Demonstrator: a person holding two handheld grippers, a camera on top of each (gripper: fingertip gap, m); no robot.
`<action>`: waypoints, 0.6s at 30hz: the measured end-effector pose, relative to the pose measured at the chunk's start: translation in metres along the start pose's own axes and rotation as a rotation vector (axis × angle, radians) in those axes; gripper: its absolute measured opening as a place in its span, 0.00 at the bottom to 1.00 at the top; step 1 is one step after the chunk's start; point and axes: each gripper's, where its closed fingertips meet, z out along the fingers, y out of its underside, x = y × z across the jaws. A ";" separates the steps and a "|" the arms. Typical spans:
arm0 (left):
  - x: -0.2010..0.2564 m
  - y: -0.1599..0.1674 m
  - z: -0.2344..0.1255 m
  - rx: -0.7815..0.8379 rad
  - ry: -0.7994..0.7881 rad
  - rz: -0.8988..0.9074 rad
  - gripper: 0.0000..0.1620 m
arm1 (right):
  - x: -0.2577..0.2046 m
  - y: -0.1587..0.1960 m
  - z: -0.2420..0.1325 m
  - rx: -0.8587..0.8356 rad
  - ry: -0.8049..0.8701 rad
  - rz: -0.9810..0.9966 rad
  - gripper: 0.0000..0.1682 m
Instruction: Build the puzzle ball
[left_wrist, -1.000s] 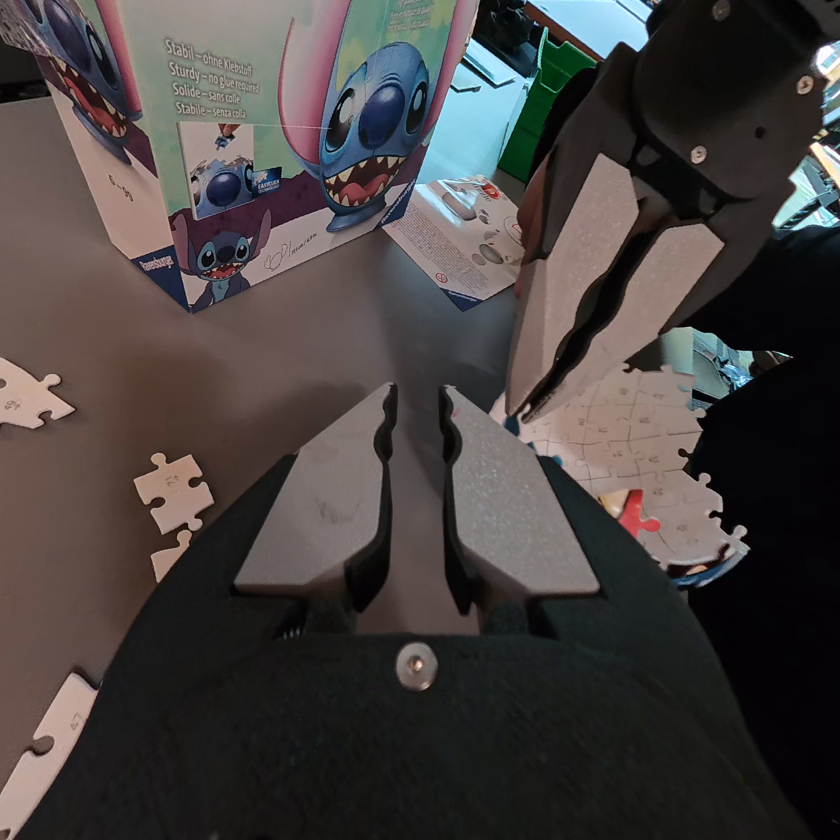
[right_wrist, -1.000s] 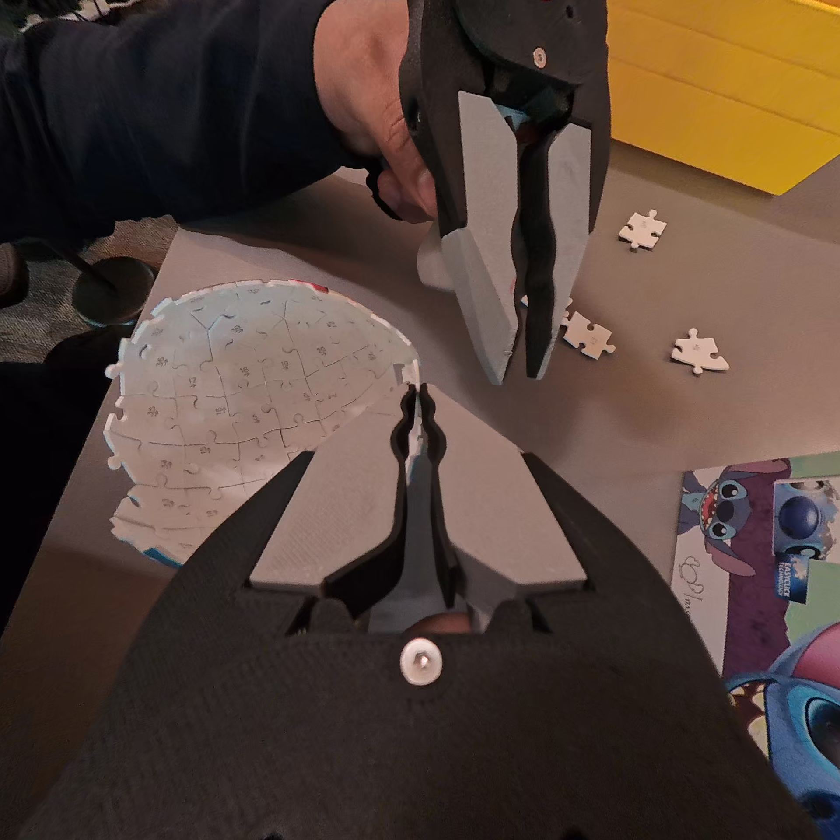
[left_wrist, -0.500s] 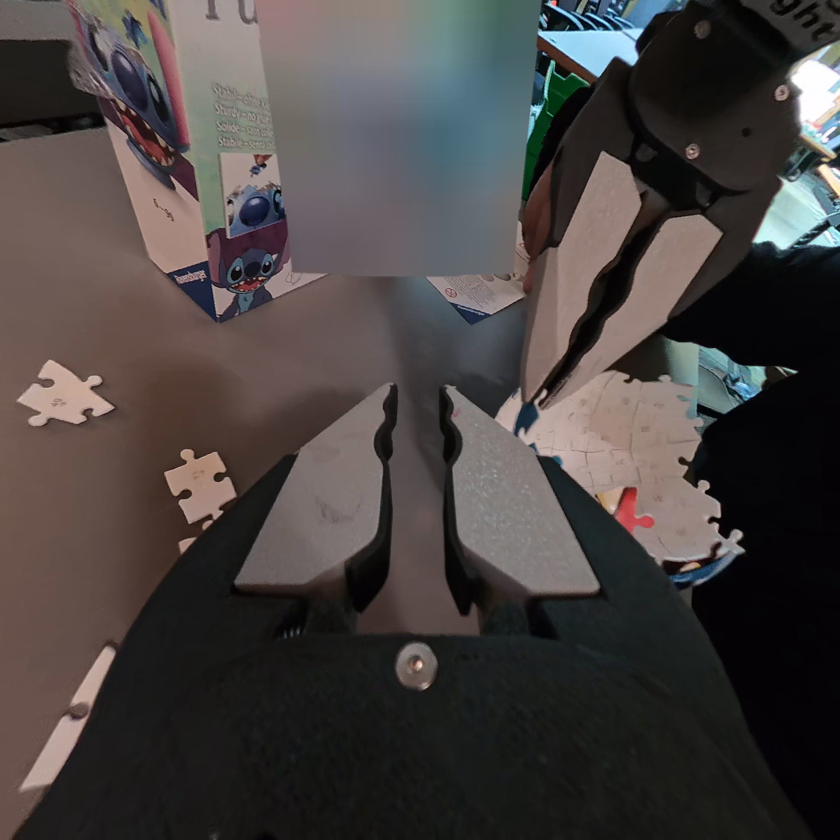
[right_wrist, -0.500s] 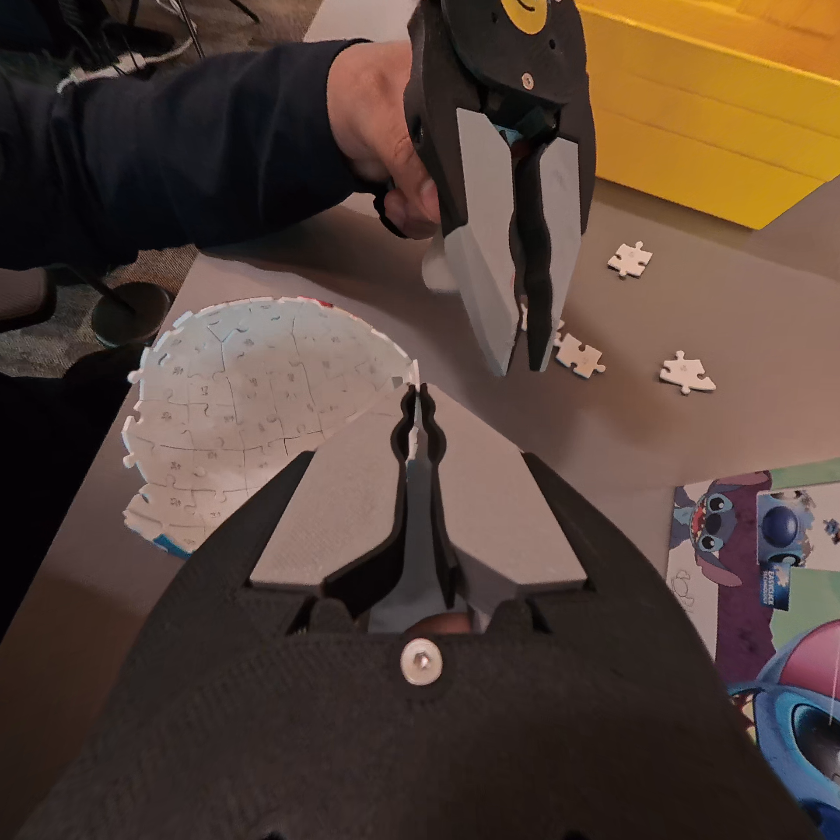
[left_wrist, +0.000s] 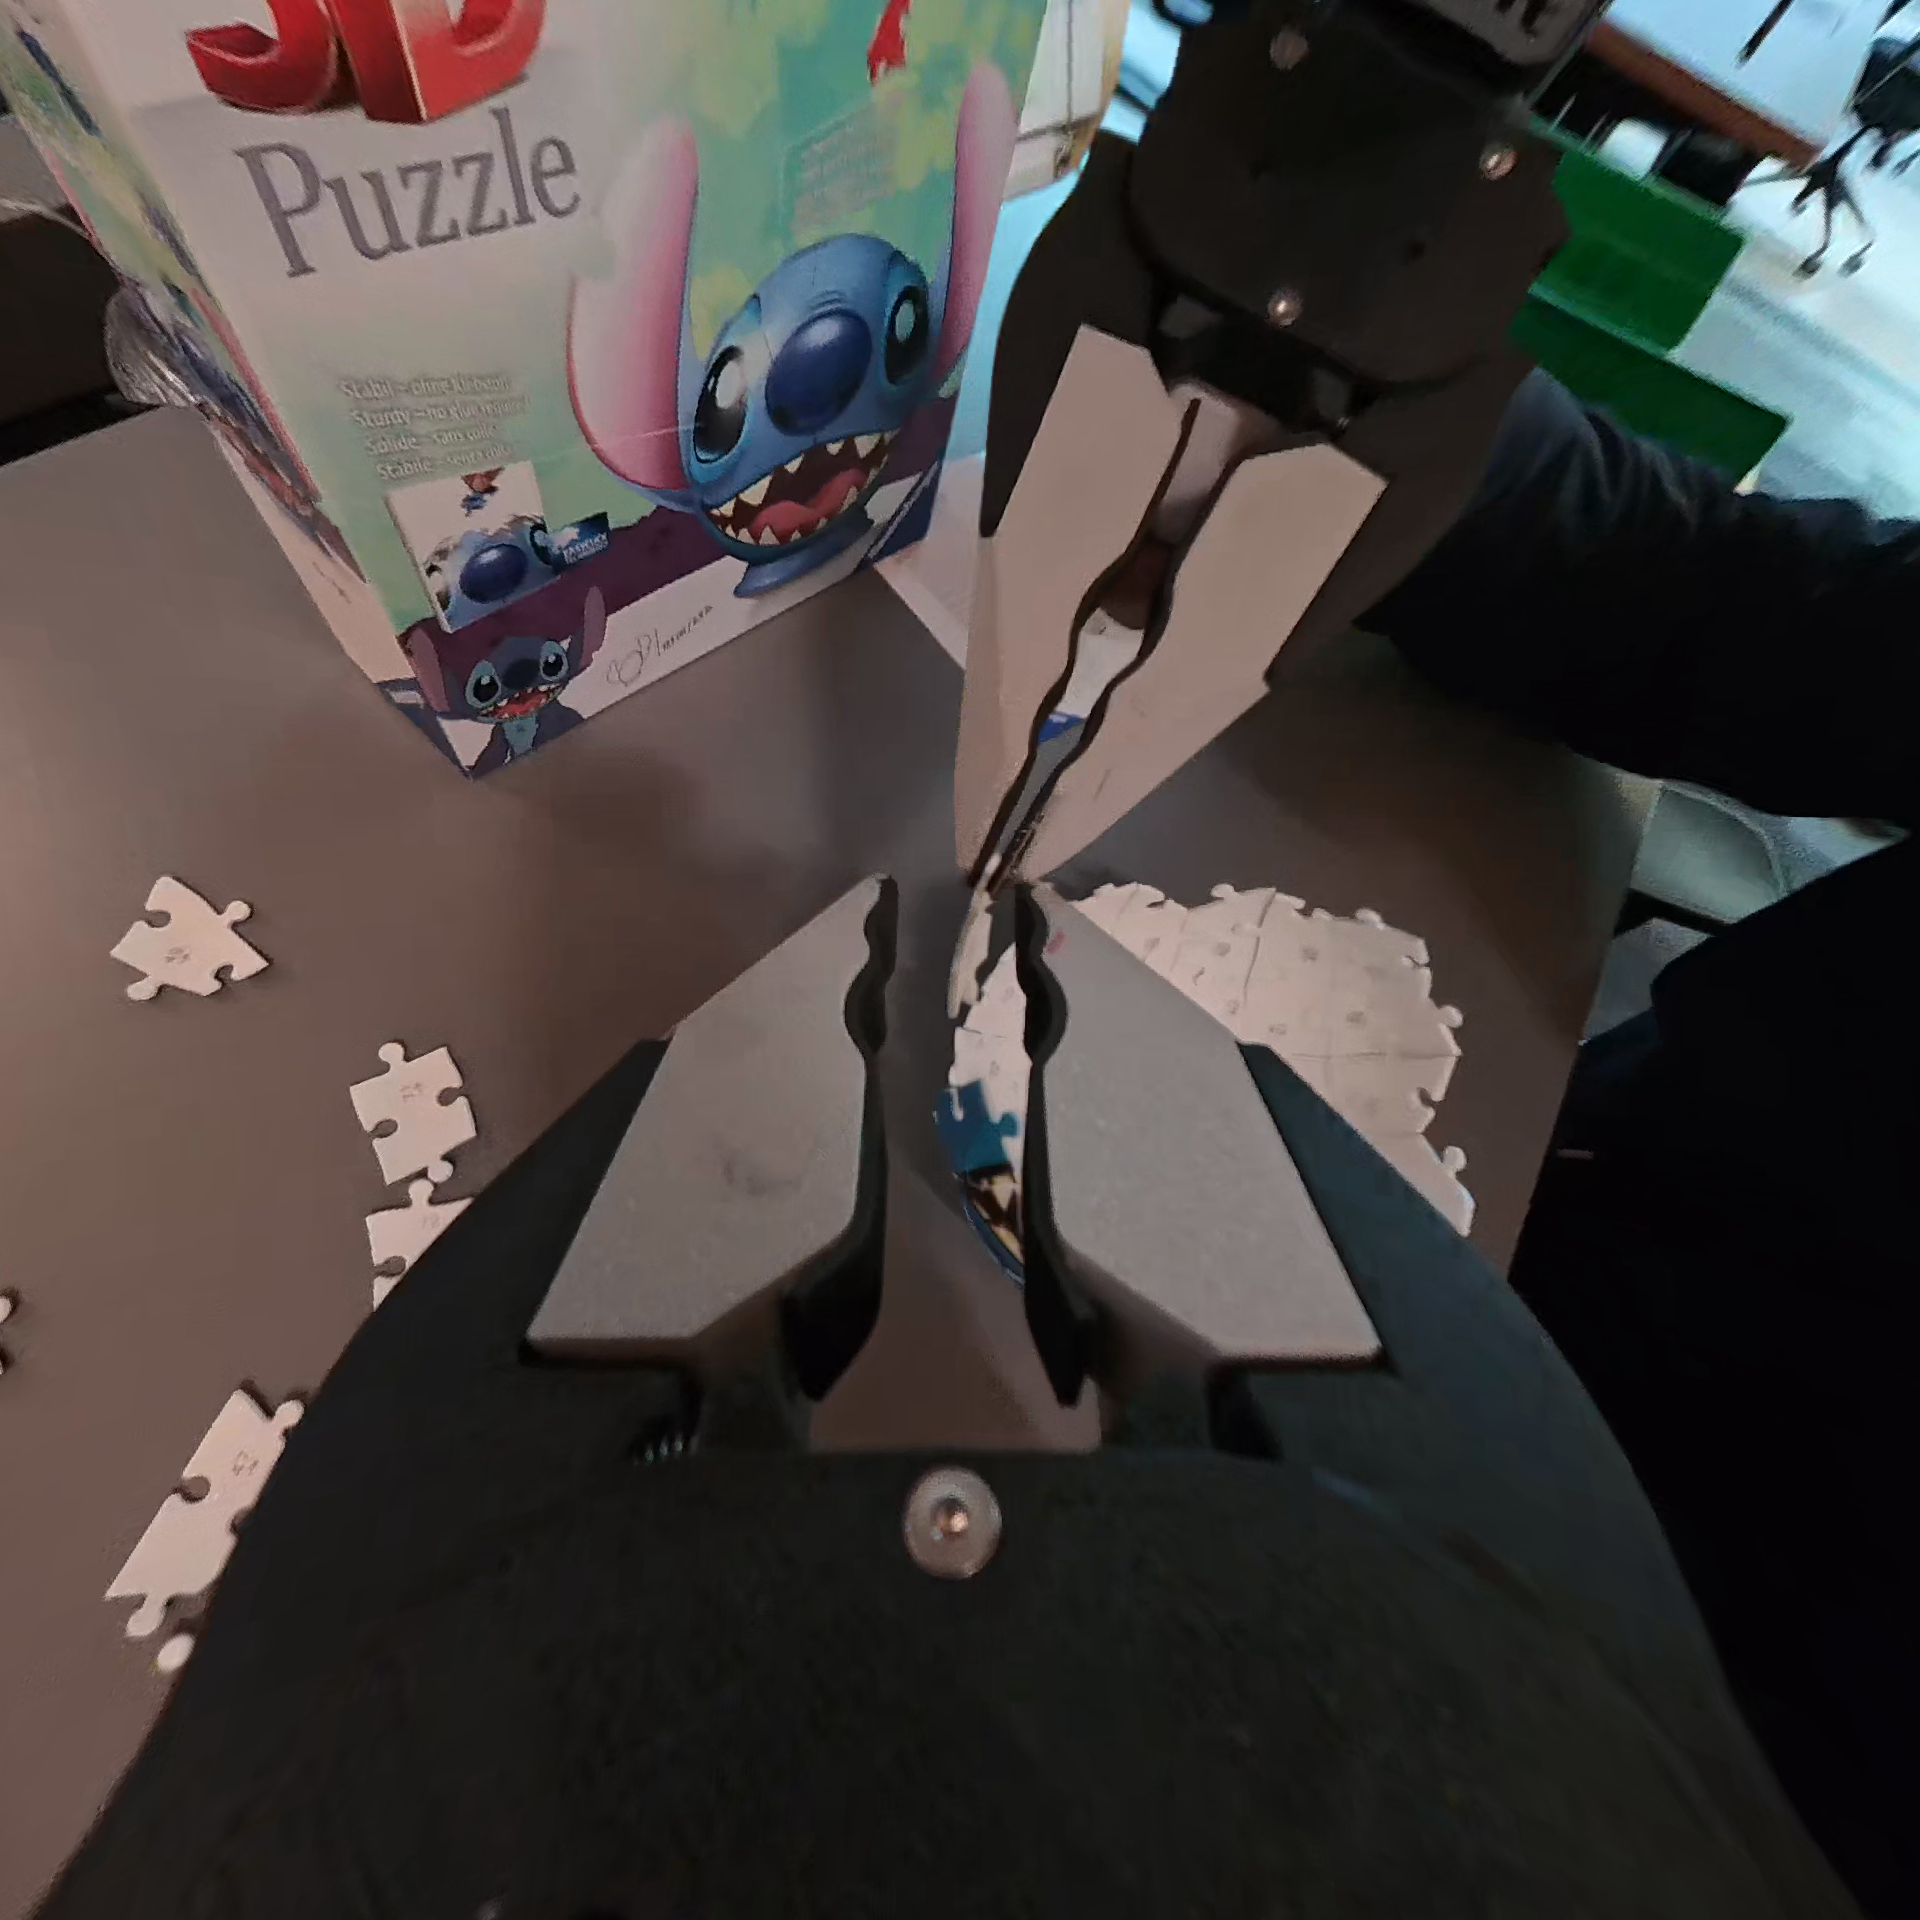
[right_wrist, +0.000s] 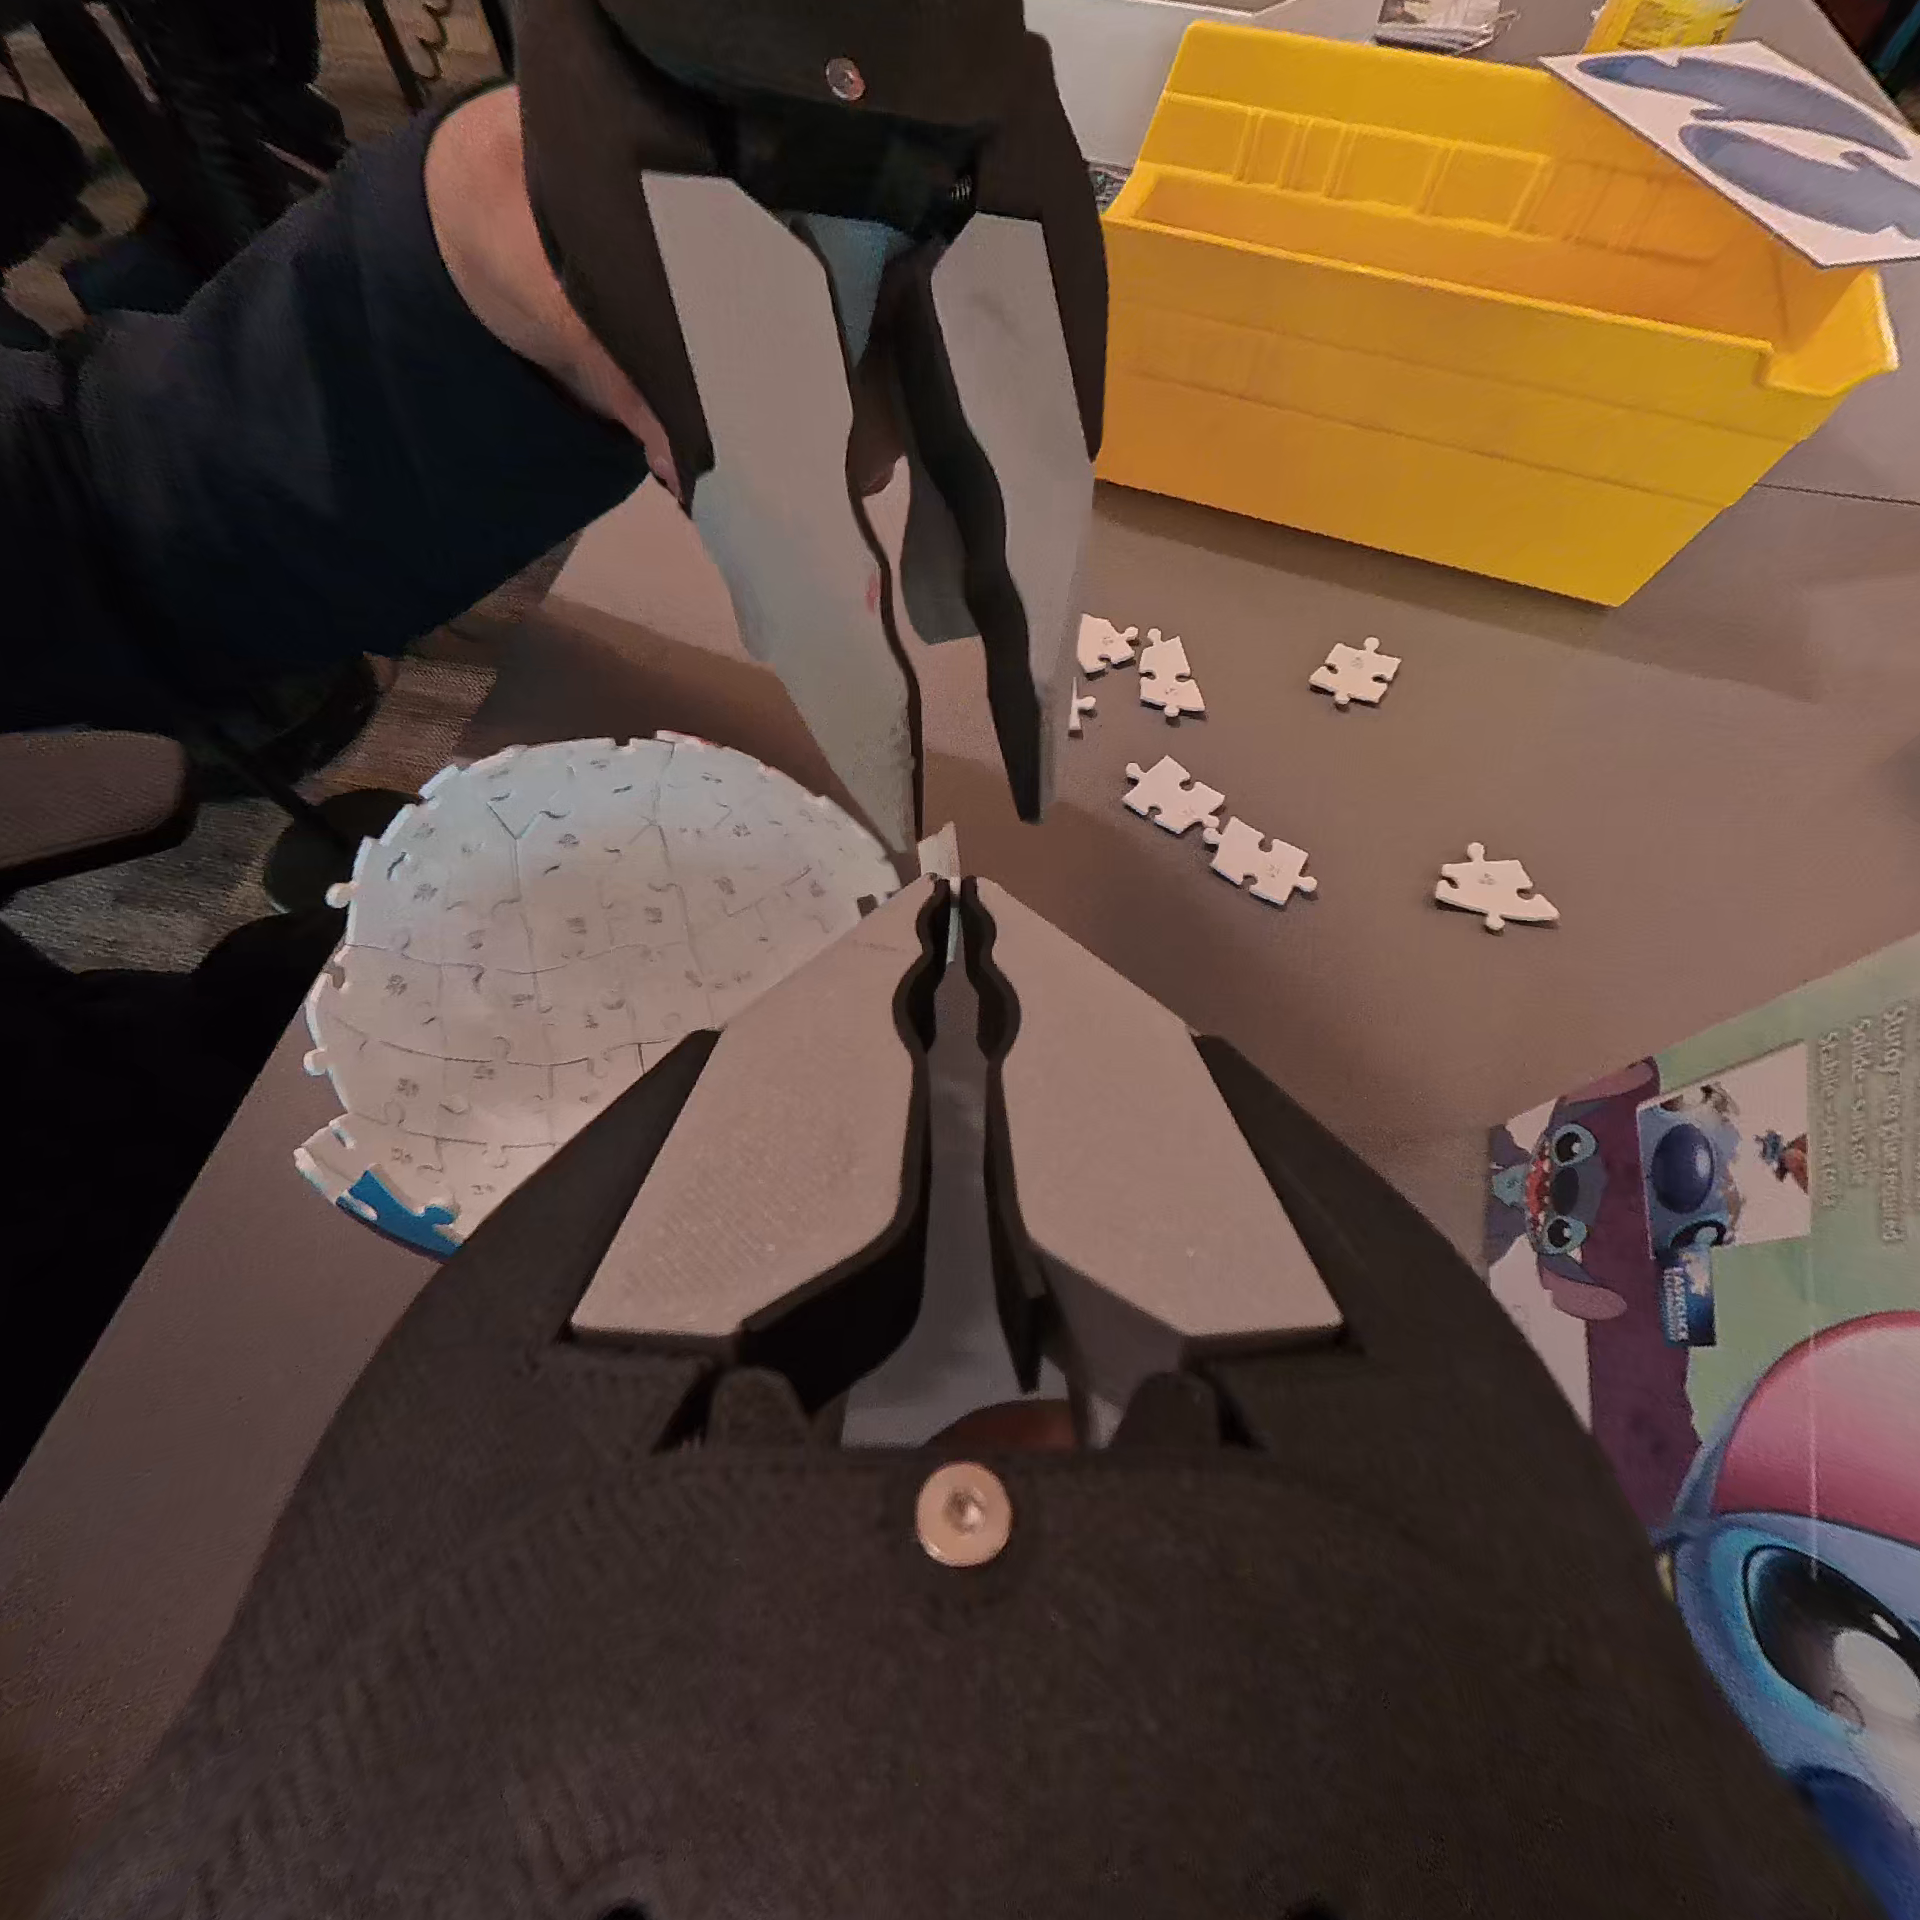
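Grey and matte, our table (right_wrist: 1558, 727) carries everything in sight. Beyond our right gripper (right_wrist: 954, 883) tips, to the right, sits a yellow plastic bin (right_wrist: 1455, 364) with ribbed walls; we cannot see what is in it, only a printed card (right_wrist: 1766, 156) lying across its far corner. A tall cardboard box (left_wrist: 582, 364) stands ahead of our left gripper (left_wrist: 956, 904), left of its tips; its inside is hidden.

Our puzzle ball is a partial shell (right_wrist: 582, 956), a curved bowl of interlocked white pieces with numbered backs facing up and blue print showing at its lower rim. It lies on the table near the edge, hollow side up, just left of the right fingers; in the left view the shell (left_wrist: 1299, 997) spreads right of the left fingers. Being round, it shows no clear long axis.

Right fingers are nearly closed, pinching a thin white piece (right_wrist: 940, 862) at their tips; it stands on edge, pointing forward along the fingers, at the shell's rim. Left fingers are apart with nothing between them, their tips pointing down just beyond that piece.

Loose pieces (right_wrist: 1257, 852) lie flat, white side up, right of both tip pairs. Both grippers have grey textured pads on black bodies with wavy inner edges.
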 end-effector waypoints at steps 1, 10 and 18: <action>0.000 0.001 0.003 -0.023 -0.016 0.005 0.12 | 0.000 0.000 0.000 0.004 -0.002 0.005 0.00; 0.011 0.003 0.008 -0.076 -0.034 0.017 0.00 | -0.005 -0.006 -0.010 0.036 -0.046 0.010 0.00; 0.020 0.006 0.006 -0.108 0.002 -0.045 0.00 | -0.011 -0.006 -0.015 0.025 -0.064 -0.035 0.00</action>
